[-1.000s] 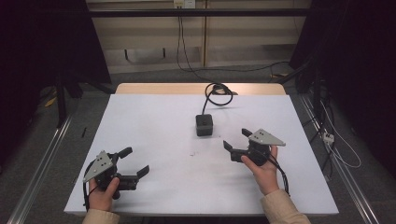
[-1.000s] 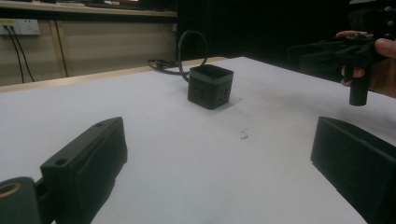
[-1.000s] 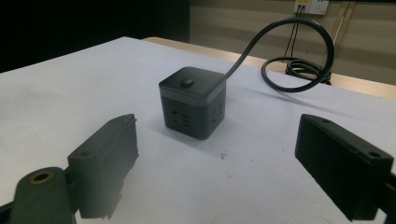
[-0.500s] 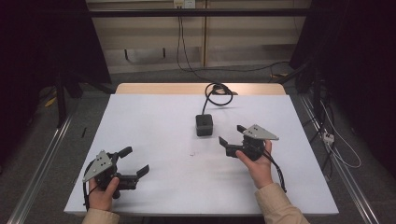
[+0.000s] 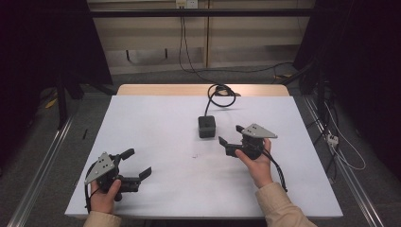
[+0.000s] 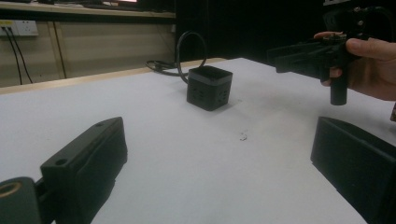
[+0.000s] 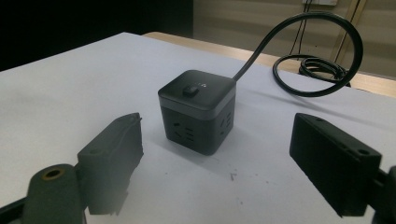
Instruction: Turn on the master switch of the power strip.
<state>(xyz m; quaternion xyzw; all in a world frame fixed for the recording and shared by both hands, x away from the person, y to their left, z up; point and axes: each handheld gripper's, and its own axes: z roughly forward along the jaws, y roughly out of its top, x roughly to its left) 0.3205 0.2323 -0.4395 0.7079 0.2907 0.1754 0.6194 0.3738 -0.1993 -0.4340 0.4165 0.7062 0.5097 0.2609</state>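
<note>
The right gripper [image 5: 231,136] has moved closer to the power cube [image 5: 206,126]. Its jaws gape wide, empty, the cube just ahead. The left gripper [image 5: 135,163] is released too.

Dim room, dark surround; white table [image 5: 156,142] evenly lit from above, mild glare, soft short shadows. High view slightly soft, low contrast. Gripper views grainy; near jaws blurred, out of focus; power cube [image 7: 196,110] sharp, faint shadow at its base. Far wall brighter, washed.
</note>
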